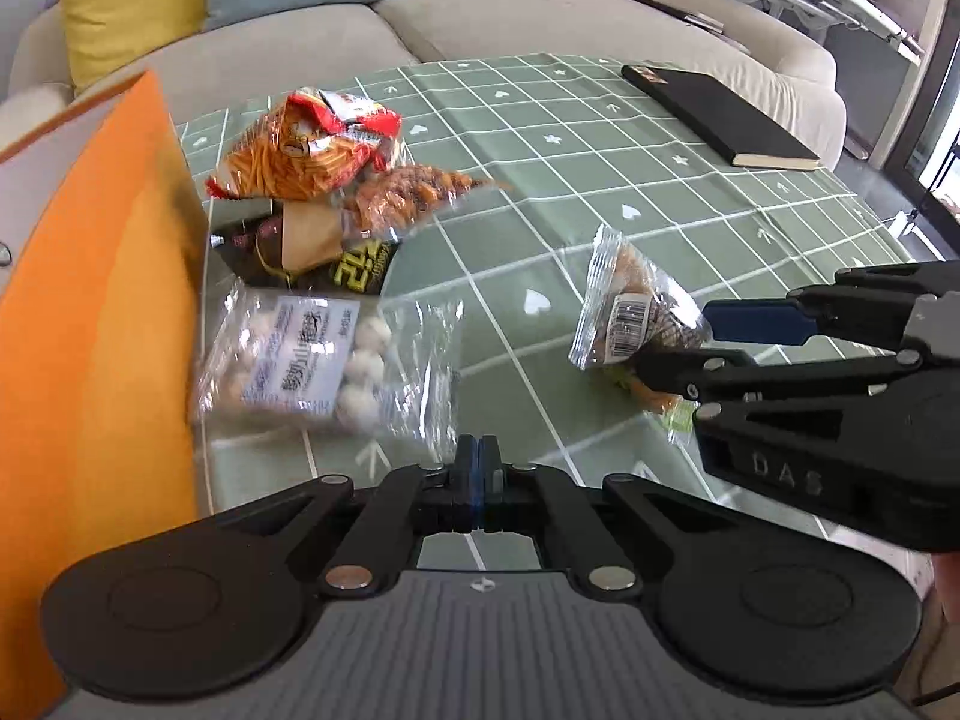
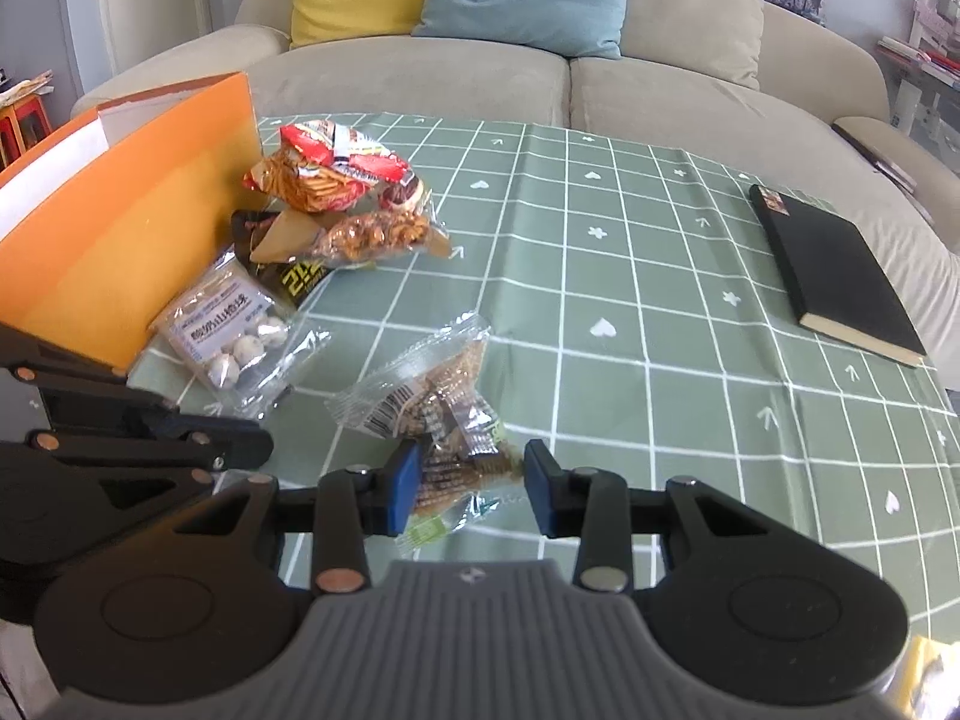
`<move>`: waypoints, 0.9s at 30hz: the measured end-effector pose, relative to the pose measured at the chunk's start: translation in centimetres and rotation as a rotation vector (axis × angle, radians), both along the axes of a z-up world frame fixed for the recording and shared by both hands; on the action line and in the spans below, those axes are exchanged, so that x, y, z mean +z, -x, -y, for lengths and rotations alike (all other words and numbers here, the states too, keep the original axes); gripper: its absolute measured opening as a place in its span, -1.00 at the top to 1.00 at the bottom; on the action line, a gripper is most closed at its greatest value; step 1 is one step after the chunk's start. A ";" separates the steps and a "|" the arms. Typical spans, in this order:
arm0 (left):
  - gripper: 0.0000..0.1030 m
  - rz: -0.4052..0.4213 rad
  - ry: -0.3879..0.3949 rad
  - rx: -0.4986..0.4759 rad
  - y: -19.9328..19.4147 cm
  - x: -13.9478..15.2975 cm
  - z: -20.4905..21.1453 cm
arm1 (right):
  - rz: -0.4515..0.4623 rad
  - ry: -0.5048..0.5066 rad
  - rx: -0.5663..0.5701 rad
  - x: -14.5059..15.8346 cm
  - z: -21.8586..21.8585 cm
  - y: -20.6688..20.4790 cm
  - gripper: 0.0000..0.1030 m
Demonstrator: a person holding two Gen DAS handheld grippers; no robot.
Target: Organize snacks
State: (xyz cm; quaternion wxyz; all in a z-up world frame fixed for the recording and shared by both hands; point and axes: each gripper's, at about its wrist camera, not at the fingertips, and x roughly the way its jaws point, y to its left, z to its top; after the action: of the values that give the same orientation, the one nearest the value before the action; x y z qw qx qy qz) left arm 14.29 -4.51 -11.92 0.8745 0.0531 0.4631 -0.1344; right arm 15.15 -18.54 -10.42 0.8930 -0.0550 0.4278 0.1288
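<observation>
A clear packet of brown snacks (image 2: 441, 414) lies on the green checked tablecloth (image 2: 630, 300). My right gripper (image 2: 471, 489) is open, its blue pads on either side of the packet's near end; it also shows in the left wrist view (image 1: 690, 354) at that packet (image 1: 630, 318). My left gripper (image 1: 478, 468) is shut and empty, just in front of a clear bag of white balls (image 1: 312, 360). A pile of snack bags (image 1: 324, 168) sits beside an orange box (image 1: 90, 330).
A black notebook (image 2: 834, 270) lies at the table's far right. A beige sofa (image 2: 480, 78) with yellow and blue cushions stands behind the table. The orange box (image 2: 120, 222) stands at the left edge.
</observation>
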 end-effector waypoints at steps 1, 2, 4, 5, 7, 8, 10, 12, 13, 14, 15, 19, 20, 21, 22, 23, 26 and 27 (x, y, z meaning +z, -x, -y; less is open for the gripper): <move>1.00 -0.009 0.018 -0.011 0.3 0.0 0.0 | -0.004 0.002 -0.003 0.1 0.0 0.2 0.31; 1.00 -0.028 0.046 -0.025 0.5 0.1 -0.1 | -0.008 0.002 -0.006 0.1 0.0 0.3 0.31; 1.00 -0.051 0.082 -0.032 0.9 0.3 -0.3 | -0.016 0.001 -0.013 0.2 0.1 0.5 0.31; 1.00 -0.047 0.078 -0.021 1.2 0.4 -0.3 | -0.019 -0.001 -0.017 0.2 0.1 0.7 0.31; 1.00 -0.029 0.086 0.021 1.4 1.0 -0.8 | -0.027 -0.009 -0.026 0.3 0.3 0.9 0.31; 0.98 -0.031 0.104 0.053 1.2 1.2 -1.2 | -0.030 -0.014 -0.029 0.3 0.4 1.1 0.31; 0.72 -0.035 0.146 0.138 0.9 1.6 -2.1 | -0.032 -0.020 -0.035 0.3 0.5 1.2 0.31; 0.26 -0.032 0.172 0.208 0.8 2.0 -2.7 | -0.031 -0.028 -0.041 0.3 0.6 1.1 0.31; 0.00 -0.025 0.176 0.240 0.8 2.0 -2.8 | -0.030 -0.036 -0.047 0.3 0.7 1.1 0.31; -0.11 -0.019 0.179 0.265 0.8 2.1 -2.9 | -0.030 -0.045 -0.052 0.3 0.8 1.0 0.31; -0.14 -0.019 0.179 0.283 0.7 2.0 -3.0 | -0.029 -0.053 -0.055 0.3 1.0 0.9 0.31; -0.25 -0.031 0.155 0.357 -0.1 1.1 -2.7 | -0.022 -0.070 -0.064 0.1 1.4 0.5 0.31; -0.25 -0.032 0.145 0.365 -0.3 0.9 -2.5 | -0.021 -0.074 -0.064 0.1 1.5 0.4 0.31; -0.25 -0.031 0.138 0.371 -0.6 0.6 -2.3 | -0.019 -0.078 -0.064 0.1 1.6 0.3 0.31; -0.25 -0.028 0.136 0.372 -0.6 0.4 -2.1 | -0.017 -0.082 -0.064 0.0 1.6 0.3 0.31; -0.25 -0.023 0.133 0.371 -0.8 0.2 -1.9 | -0.016 -0.086 -0.064 0.0 1.7 0.2 0.31; 0.03 0.009 0.107 0.365 -1.1 0.0 -1.2 | -0.009 -0.101 -0.066 -0.2 2.0 -0.1 0.31; 0.10 0.018 0.099 0.366 -1.2 0.0 -1.0 | -0.007 -0.107 -0.067 -0.2 2.1 -0.2 0.31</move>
State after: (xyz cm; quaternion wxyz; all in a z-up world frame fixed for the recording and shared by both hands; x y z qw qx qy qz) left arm 15.53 -3.53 -11.94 0.8900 -0.0740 0.4500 0.0048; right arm 15.34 -20.68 -10.65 0.8970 0.0075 0.4249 0.1216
